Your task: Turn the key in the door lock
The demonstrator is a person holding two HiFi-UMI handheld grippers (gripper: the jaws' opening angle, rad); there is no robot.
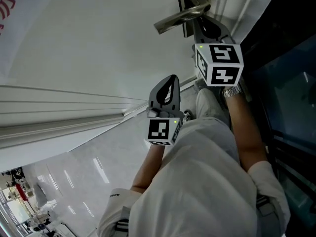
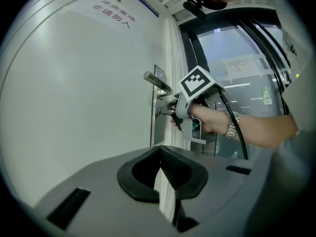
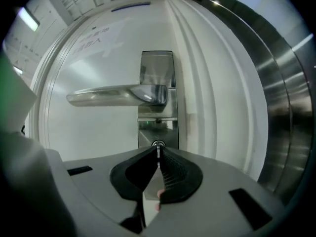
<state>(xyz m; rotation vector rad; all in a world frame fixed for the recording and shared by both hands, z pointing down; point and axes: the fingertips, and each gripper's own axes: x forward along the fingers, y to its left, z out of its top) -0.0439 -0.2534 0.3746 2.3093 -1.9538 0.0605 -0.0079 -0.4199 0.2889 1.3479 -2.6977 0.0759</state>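
A white door (image 1: 98,43) carries a silver lever handle (image 3: 118,95) on a steel lock plate (image 3: 157,73), with the round lock cylinder (image 3: 158,144) below the lever. My right gripper (image 3: 158,152) is shut on the thin metal key (image 3: 158,154), whose tip sits at the cylinder. In the head view the right gripper (image 1: 205,28) reaches under the handle (image 1: 180,18), its marker cube (image 1: 219,63) behind it. My left gripper (image 1: 173,80) hangs back from the door, lower and to the left, shut on nothing. From the left gripper view, the right gripper (image 2: 170,111) is seen at the lock.
A ribbed white door frame (image 3: 207,98) and a dark glass panel (image 1: 286,83) run along the right of the door. Red printed characters (image 2: 113,11) are on the door's upper part. Glossy floor (image 1: 74,177) lies below on the left.
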